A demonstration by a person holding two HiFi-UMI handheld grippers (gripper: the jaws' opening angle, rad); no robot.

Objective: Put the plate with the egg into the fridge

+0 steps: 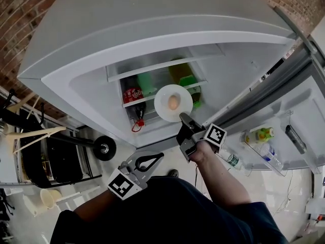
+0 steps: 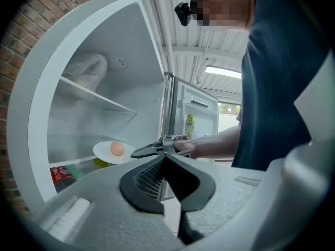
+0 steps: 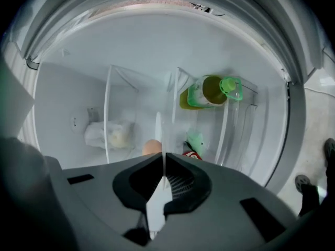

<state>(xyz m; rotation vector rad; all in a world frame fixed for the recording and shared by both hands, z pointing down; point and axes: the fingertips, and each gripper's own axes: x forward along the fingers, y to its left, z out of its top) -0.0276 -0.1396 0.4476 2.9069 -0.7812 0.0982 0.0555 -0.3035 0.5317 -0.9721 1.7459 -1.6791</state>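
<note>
A red brick wall (image 1: 20,14) frames the head view. Below it, the big white fridge (image 1: 152,29) stands open, its door (image 1: 299,111) swung out to the right. The right gripper (image 1: 183,117) is clamped on the rim of the round white plate (image 1: 162,103). It holds the plate at the fridge's opening, with the brown egg (image 1: 173,102) in its middle. A red-labelled dark bottle (image 1: 133,95) lies on a shelf beside the plate. The left gripper (image 1: 157,157) hangs lower and apart, with its black jaws together on nothing.

In the left gripper view, the left gripper (image 2: 165,158) shows its jaws meeting at the tips, empty. Beyond them the right gripper (image 2: 157,149) holds the plate (image 2: 104,151) and egg (image 2: 116,149) level just inside the fridge, under a bare white shelf (image 2: 94,95).

In the right gripper view, the plate (image 2: 104,151) appears edge-on as a thin white line (image 3: 158,135), pinched between the right gripper's (image 3: 164,163) jaws. The egg (image 3: 152,147) peeks out to the left of that line. Deeper in are a green-capped bottle of yellow liquid (image 3: 209,90) and a white bag (image 3: 110,135).
</note>
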